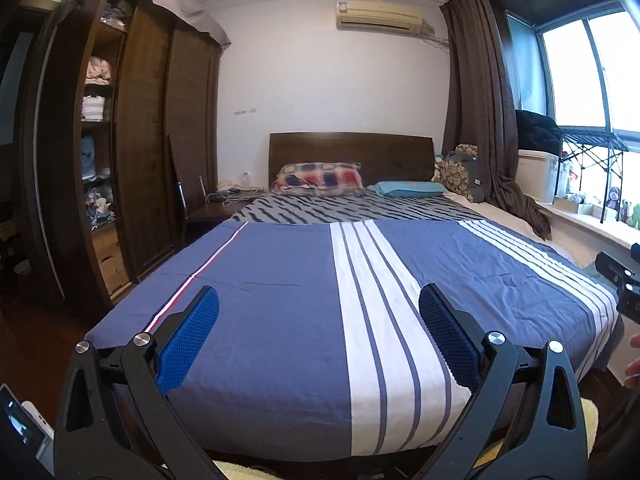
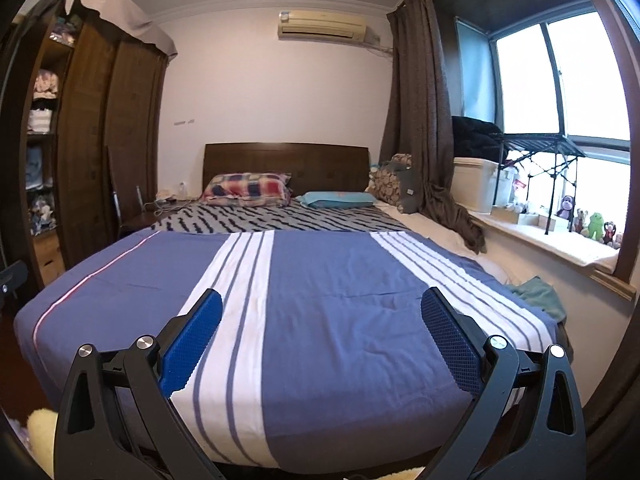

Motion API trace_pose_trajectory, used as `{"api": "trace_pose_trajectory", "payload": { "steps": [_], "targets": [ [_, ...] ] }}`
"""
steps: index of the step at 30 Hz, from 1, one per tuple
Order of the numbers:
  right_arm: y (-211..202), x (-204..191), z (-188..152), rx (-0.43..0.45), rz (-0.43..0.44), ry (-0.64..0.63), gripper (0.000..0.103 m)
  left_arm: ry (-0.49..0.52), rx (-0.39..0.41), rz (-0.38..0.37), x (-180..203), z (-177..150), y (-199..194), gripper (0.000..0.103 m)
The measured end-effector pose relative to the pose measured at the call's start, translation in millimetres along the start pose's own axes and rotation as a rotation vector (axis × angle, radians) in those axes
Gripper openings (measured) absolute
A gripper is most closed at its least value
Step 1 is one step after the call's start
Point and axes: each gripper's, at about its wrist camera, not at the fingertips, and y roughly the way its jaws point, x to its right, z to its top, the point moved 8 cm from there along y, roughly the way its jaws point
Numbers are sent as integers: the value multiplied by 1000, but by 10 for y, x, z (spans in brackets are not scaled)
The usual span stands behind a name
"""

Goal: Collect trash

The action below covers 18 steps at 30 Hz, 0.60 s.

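Note:
Both grippers hover over the foot of a bed (image 1: 280,300) covered in a blue sheet with white stripes. My left gripper (image 1: 319,302) is open, its blue pads wide apart and nothing between them. My right gripper (image 2: 321,306) is open too and holds nothing. The right gripper's black body (image 1: 624,284) shows at the right edge of the left wrist view, with a hand (image 1: 634,360) below it. No trash shows on the bed (image 2: 340,312) in either view. A crumpled green cloth (image 2: 538,294) lies at the bed's right edge.
A dark wooden wardrobe (image 1: 132,140) with open shelves stands on the left. Pillows (image 1: 320,178) lie at the headboard, a bedside table (image 1: 224,204) beside them. A brown curtain (image 2: 424,120), window sill with plush toys (image 2: 588,224), and a white box (image 2: 476,184) line the right.

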Motion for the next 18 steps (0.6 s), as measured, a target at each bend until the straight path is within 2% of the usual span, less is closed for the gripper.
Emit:
{"api": "trace_pose_trajectory", "payload": {
  "steps": [18],
  "targets": [
    [-85, -85, 48, 17, 15, -5, 100, -1, 19, -24, 15, 8, -88, 95]
  ]
}}
